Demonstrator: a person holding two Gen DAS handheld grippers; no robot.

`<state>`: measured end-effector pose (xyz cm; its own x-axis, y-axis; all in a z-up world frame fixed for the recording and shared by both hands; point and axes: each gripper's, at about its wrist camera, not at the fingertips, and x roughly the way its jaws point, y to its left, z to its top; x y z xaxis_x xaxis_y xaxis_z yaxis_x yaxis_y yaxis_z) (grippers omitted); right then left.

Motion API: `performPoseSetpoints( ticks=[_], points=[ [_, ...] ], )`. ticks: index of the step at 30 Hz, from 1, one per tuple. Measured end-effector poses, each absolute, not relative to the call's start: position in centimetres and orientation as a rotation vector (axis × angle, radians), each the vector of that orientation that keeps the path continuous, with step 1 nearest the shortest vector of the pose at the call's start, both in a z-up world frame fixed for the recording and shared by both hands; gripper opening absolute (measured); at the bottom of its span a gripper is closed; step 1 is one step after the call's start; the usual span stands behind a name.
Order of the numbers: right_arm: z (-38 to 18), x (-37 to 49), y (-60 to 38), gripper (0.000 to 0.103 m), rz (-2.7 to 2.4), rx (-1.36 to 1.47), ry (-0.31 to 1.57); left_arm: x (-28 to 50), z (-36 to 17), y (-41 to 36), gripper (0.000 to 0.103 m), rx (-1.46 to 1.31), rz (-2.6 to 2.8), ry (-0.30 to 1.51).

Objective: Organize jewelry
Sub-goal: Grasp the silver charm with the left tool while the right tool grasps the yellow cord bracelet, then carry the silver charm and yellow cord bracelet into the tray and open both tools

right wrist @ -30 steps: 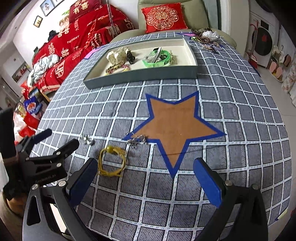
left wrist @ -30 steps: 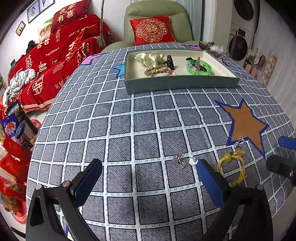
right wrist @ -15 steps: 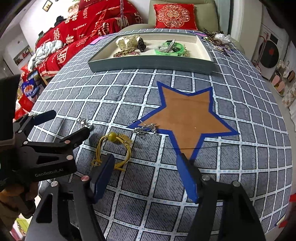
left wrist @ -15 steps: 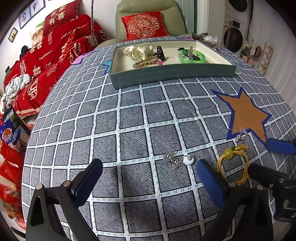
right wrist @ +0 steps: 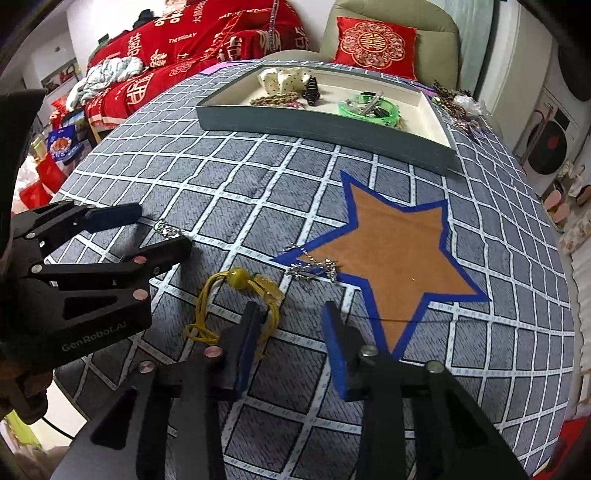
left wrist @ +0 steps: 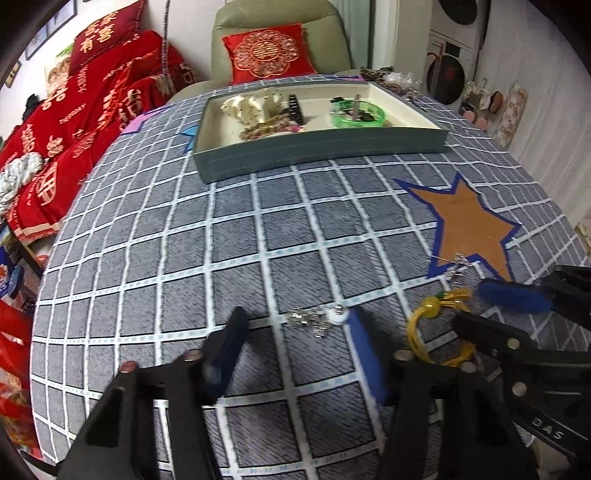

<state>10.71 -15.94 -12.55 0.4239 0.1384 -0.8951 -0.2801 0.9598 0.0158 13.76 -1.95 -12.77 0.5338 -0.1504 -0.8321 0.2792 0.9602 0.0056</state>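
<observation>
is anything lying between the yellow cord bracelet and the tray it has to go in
Nothing visible blocks it. Between the yellow cord bracelet and the tray lies only bare checked cloth. The silver chain sits off to the side, on the star's edge.

A red embroidered cushion [left wrist: 269,54] leans on a pale green armchair [left wrist: 280,14] beyond the table.

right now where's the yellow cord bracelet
On the checked tablecloth, in the right wrist view the yellow cord bracelet lies just left of the star patch, beside the right gripper.
</observation>
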Motion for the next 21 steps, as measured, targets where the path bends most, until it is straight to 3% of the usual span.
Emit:
performPoseSetpoints(
  ticks=[2, 3, 5, 11, 12, 21],
  points=[
    [-12.5, 10.7, -15.7, 0.013, 0.270, -0.152, 1.104, 13.7, -12.7, -2.3, 0.039, 0.152, -0.269, 0.975],
    [-12.5, 10.8, -15.6, 0.008, 0.273, -0.152, 1.105, 13.6, -12.6, -2.5, 0.025, 0.157, -0.275, 0.975],
    [-12.5, 10.7, -15.5, 0.004, 0.272, -0.153, 1.106, 13.7, -12.6, -2.6, 0.019, 0.155, -0.281, 0.977],
    [-11.7, 10.4, -16.7, 0.004, 0.269, -0.076, 1.092, 13.6, -12.5, -1.5, 0.019, 0.079, -0.284, 0.989],
    [-11.4, 10.3, -16.9, 0.004, 0.266, -0.071, 1.085, 13.6, -12.4, -1.3, 0.010, 0.068, -0.279, 0.988],
    [-9.4, 10.2, -18.1, 0.004, 0.252, -0.032, 1.041, 13.6, -11.4, -0.2, 0.010, 0.028, -0.274, 0.974]
  ],
)
